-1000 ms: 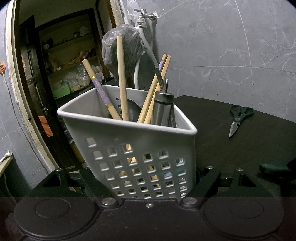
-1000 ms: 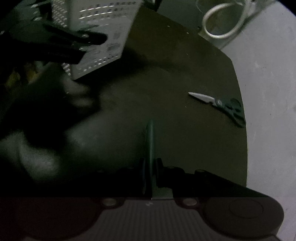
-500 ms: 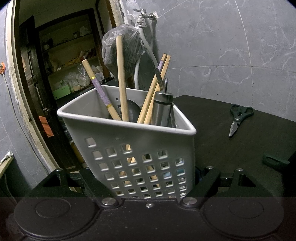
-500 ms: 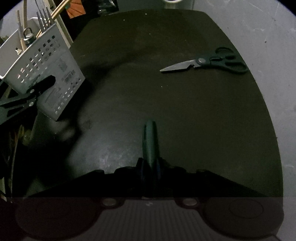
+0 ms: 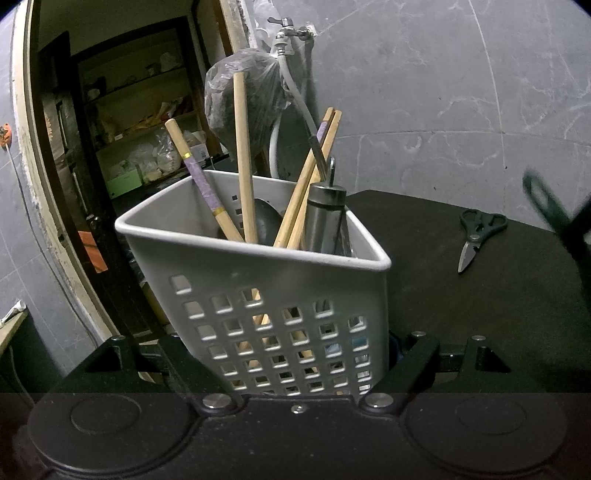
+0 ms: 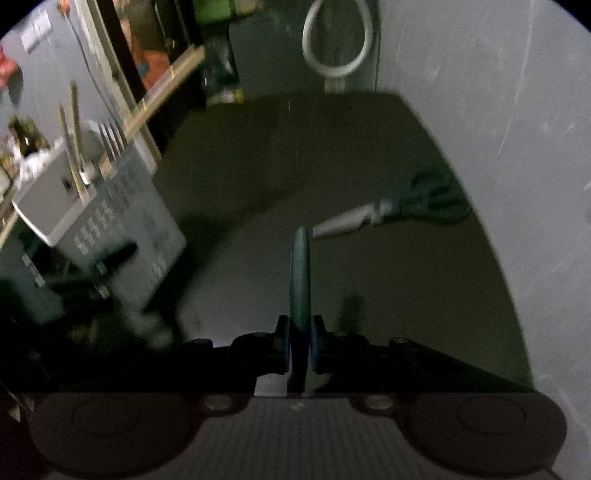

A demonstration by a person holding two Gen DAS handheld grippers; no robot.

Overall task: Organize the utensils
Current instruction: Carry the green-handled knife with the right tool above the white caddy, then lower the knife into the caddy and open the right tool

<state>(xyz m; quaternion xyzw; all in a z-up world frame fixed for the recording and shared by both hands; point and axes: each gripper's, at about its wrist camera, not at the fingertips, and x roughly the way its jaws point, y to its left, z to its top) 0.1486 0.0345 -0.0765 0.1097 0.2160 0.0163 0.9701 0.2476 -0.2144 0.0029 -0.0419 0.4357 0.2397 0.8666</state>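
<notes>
The left gripper [image 5: 301, 354] clamps a grey plastic basket [image 5: 280, 295] between its two fingers, one pressed against each side of the perforated wall low down. The basket stands at the left edge of a dark table [image 5: 461, 314] and holds several wooden handles [image 5: 243, 158], a dark spoon [image 5: 266, 221], a steel cylinder [image 5: 327, 218] and, seen from the right wrist view, a fork [image 6: 112, 142] with its tines up. The right gripper [image 6: 300, 354] has its jaws closing on a slim dark green handle [image 6: 300, 273], which the blue pads pinch near its lower end so that it sticks straight out ahead, above the table top. In the left wrist view that same handle shows as a blurred green shape at the far right edge. A pair of green-handled scissors [image 5: 476, 236] lies flat on the table, blades shut, well apart from the basket and near the grey marbled wall [image 5: 461, 92]. Behind the basket a tap [image 5: 288, 31] with a white hose juts from the wall beside a plastic bag [image 5: 251, 92].
</notes>
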